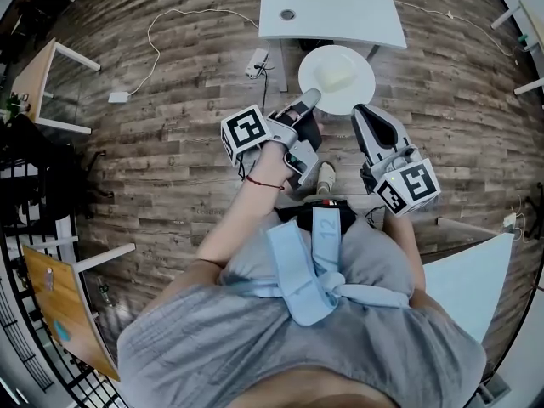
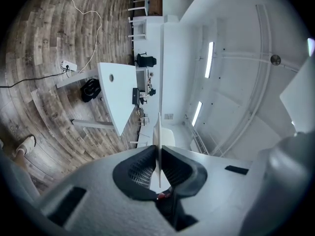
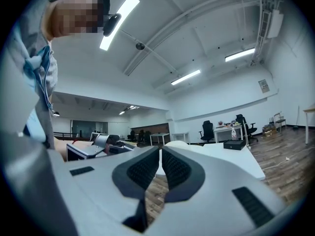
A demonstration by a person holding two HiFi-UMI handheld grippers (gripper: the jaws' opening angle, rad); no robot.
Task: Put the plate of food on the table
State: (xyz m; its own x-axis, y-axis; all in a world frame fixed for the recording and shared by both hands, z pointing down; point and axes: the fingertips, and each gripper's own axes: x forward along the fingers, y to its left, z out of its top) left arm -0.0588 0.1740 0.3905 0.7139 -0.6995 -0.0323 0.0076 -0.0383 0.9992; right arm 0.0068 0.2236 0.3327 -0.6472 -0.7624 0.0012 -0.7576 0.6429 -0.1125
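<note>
A white plate (image 1: 337, 79) with a pale piece of food (image 1: 340, 75) hangs over the wooden floor, just in front of the white table (image 1: 331, 7). My left gripper (image 1: 312, 98) is shut on the plate's near left rim. In the left gripper view the plate (image 2: 158, 132) shows edge-on between the left gripper's (image 2: 158, 154) jaws, with the table (image 2: 115, 90) beyond. My right gripper (image 1: 364, 111) hovers by the plate's near right edge, shut and holding nothing. In the right gripper view the right gripper (image 3: 160, 154) points toward the plate (image 3: 175, 144) and the table (image 3: 231, 157).
A power strip (image 1: 257, 62) and a white cable (image 1: 161, 24) lie on the floor left of the table. A black bag (image 2: 90, 90) sits under the table. A wooden desk (image 1: 34, 75) stands far left and a pale blue tabletop (image 1: 467, 279) at the right.
</note>
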